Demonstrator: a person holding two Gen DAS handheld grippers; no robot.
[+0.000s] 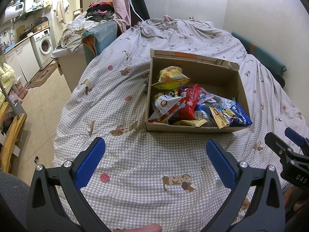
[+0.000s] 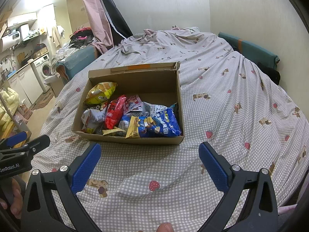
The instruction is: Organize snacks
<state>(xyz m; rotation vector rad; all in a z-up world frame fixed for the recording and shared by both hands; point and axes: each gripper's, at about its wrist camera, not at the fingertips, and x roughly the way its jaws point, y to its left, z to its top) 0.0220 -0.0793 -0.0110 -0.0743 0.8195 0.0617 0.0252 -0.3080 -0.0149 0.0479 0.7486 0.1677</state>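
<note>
An open cardboard box (image 1: 195,129) (image 2: 135,140) sits on the bed and holds several snack bags: a yellow bag (image 1: 170,77) (image 2: 101,92) at the back left, a red bag (image 1: 188,101) (image 2: 115,112) in the middle, a blue bag (image 1: 237,116) (image 2: 162,125) at the front right, and a white bag (image 1: 166,106) (image 2: 91,118) at the front left. My left gripper (image 1: 155,150) is open and empty above the bedspread, just in front of the box. My right gripper (image 2: 149,153) is open and empty, also in front of the box.
The bed is covered by a checked bedspread (image 1: 135,164) (image 2: 231,116) with strawberry and cat prints. A wall (image 2: 251,9) runs along the right. To the left are the floor (image 1: 38,112), a washing machine (image 1: 43,44), and piled clothes (image 1: 100,11).
</note>
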